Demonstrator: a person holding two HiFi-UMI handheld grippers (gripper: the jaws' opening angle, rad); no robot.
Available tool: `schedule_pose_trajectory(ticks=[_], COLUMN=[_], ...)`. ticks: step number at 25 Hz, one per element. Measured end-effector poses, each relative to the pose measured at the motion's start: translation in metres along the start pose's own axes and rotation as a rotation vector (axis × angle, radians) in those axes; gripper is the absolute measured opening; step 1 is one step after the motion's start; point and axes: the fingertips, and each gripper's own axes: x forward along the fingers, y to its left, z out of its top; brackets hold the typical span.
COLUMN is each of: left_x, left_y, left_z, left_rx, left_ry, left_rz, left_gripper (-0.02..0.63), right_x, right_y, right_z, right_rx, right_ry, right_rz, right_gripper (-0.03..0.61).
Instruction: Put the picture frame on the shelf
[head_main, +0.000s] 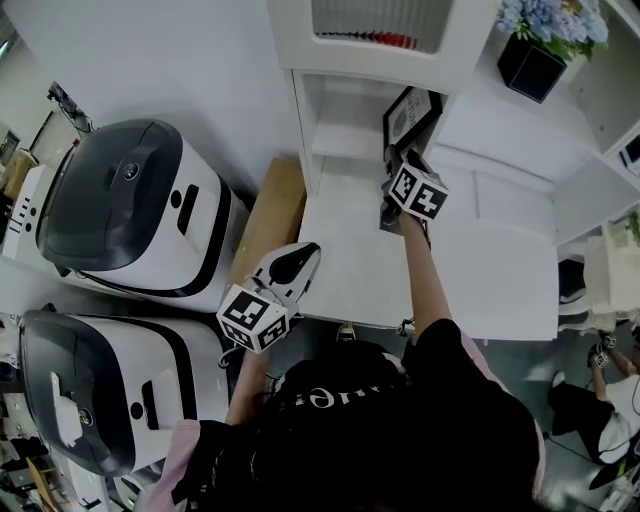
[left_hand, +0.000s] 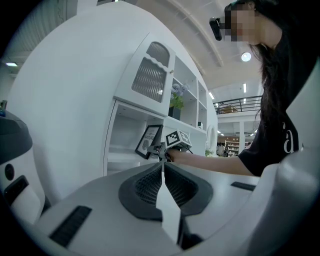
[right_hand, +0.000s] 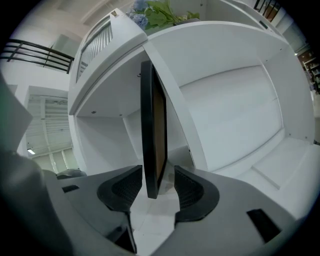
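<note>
The black picture frame (head_main: 410, 115) stands upright in the open compartment of the white shelf (head_main: 340, 150), close to its right divider. Seen edge-on in the right gripper view, the picture frame (right_hand: 152, 125) has its lower edge between my right gripper's (right_hand: 157, 187) jaws. A gap shows beside the right pad, so the jaws stand open around it. In the head view the right gripper (head_main: 400, 162) reaches into the compartment. My left gripper (head_main: 303, 257) hangs off the counter's front left with its jaws shut on nothing. From the left gripper (left_hand: 162, 175) view the frame (left_hand: 149, 141) shows far off.
A black pot of blue flowers (head_main: 535, 60) sits on the shelf top at right. Two large white and grey machines (head_main: 130, 210) stand at left beside a wooden panel (head_main: 270, 215). The white counter (head_main: 480, 280) stretches right. Another person (head_main: 600, 400) is low at right.
</note>
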Motion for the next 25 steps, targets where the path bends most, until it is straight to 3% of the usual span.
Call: schedule_pose_trajectory(ticks=[12,18,25], left_x=[-0.02,-0.041,-0.077], left_y=[-0.021,-0.039,-0.062], left_z=[0.004,0.002,-0.011], left_rx=[0.007,0.001,-0.017], left_ry=[-0.032,-0.044,-0.048], left_rz=[-0.009,-0.018,-0.021], left_gripper=[0.026,0.025,0.026], right_x=[-0.082,-0.139,-0.197], right_y=[0.053,0.085,0.108], right_z=[0.003,-0.027,-0.074], right_rx=[-0.036,-0.048,-0.046], right_ry=[-0.025,0.023,0.089], right_rz=[0.188,0.274,0.312], right_gripper=[0.195,0.195,0.176])
